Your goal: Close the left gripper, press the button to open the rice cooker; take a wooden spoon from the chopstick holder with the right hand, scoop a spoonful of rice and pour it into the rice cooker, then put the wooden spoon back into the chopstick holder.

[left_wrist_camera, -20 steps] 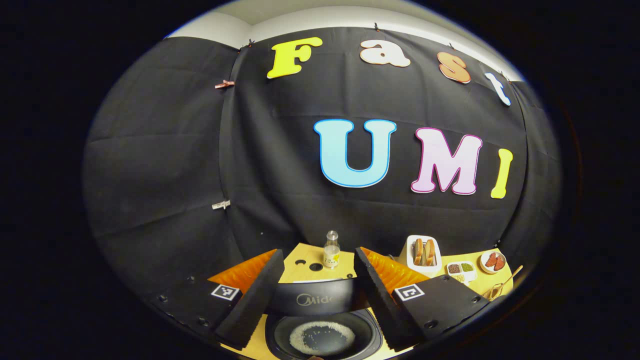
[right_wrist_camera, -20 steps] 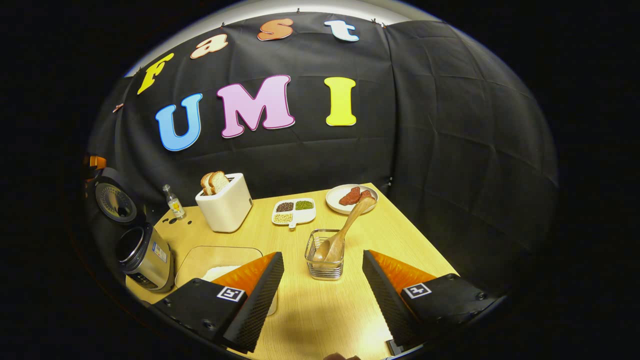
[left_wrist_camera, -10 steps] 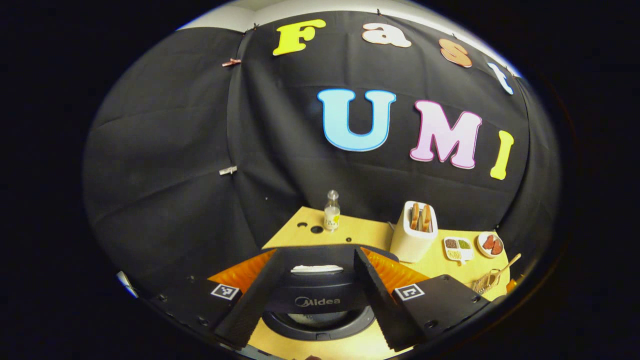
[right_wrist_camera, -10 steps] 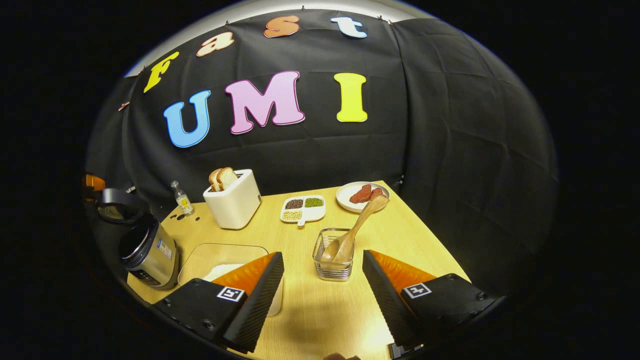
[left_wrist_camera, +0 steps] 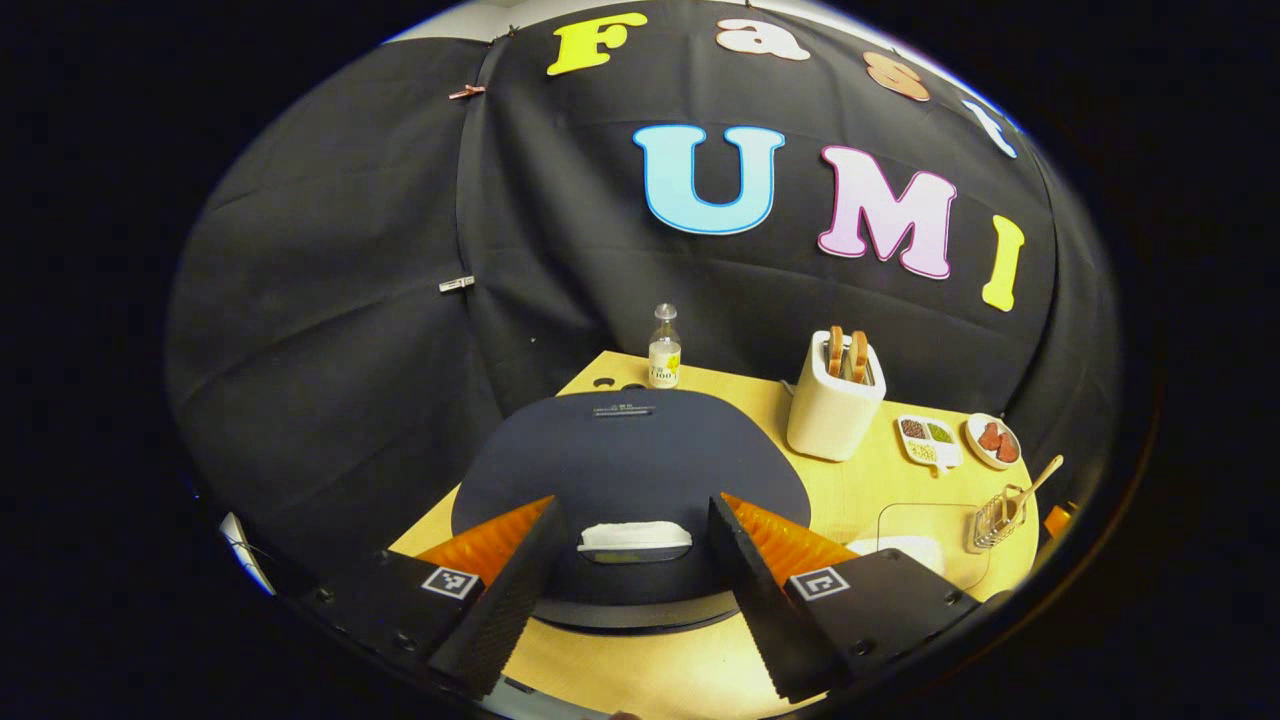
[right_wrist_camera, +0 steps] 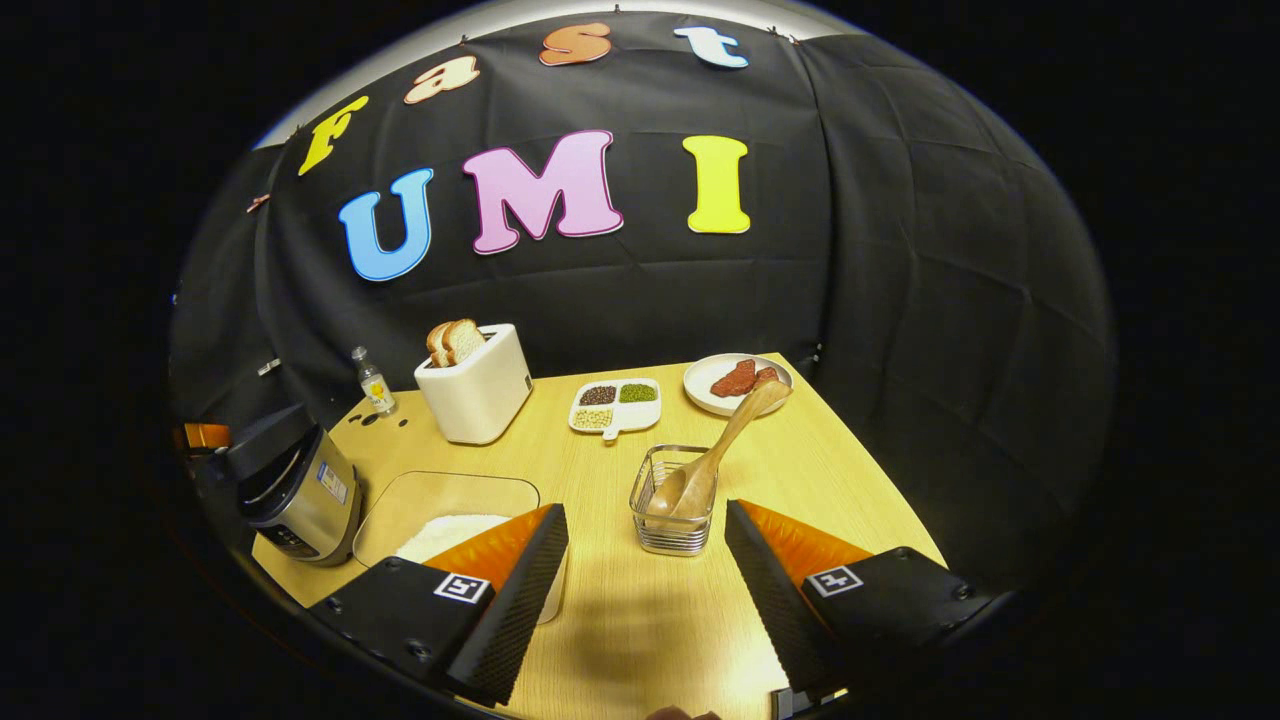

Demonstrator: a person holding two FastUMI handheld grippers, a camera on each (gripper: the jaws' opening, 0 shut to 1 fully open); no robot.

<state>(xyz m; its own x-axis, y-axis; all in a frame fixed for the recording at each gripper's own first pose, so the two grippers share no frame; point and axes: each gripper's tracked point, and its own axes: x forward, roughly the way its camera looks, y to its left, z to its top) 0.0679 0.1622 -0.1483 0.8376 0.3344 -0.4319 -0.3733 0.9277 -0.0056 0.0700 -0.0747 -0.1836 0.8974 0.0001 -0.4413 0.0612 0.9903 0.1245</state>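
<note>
The rice cooker point(right_wrist_camera: 300, 490) stands at the table's left edge, its dark lid point(left_wrist_camera: 625, 450) lowered and slightly tilted over the pot. My left gripper point(left_wrist_camera: 634, 510) is open, with its fingers on either side of the pale lid button point(left_wrist_camera: 633, 537) and resting on or just above the lid. My right gripper point(right_wrist_camera: 645, 512) hangs open over the table, just in front of the wire chopstick holder point(right_wrist_camera: 672, 525). The wooden spoon point(right_wrist_camera: 735, 425) leans in the holder, handle pointing up and right. A clear dish point(right_wrist_camera: 440, 495) holding white rice point(right_wrist_camera: 450, 525) lies between the cooker and the holder.
A white toaster point(right_wrist_camera: 478, 385) with bread slices stands at the back, with a small bottle point(right_wrist_camera: 372, 381) to its left. To its right lie a divided dish of beans point(right_wrist_camera: 615, 405) and a plate of red food point(right_wrist_camera: 735, 380). The booth cloth closes the far sides.
The cooker lid has swung down over the pot, hiding the rice inside, and my left gripper has tipped down with it. My right gripper has barely shifted.
</note>
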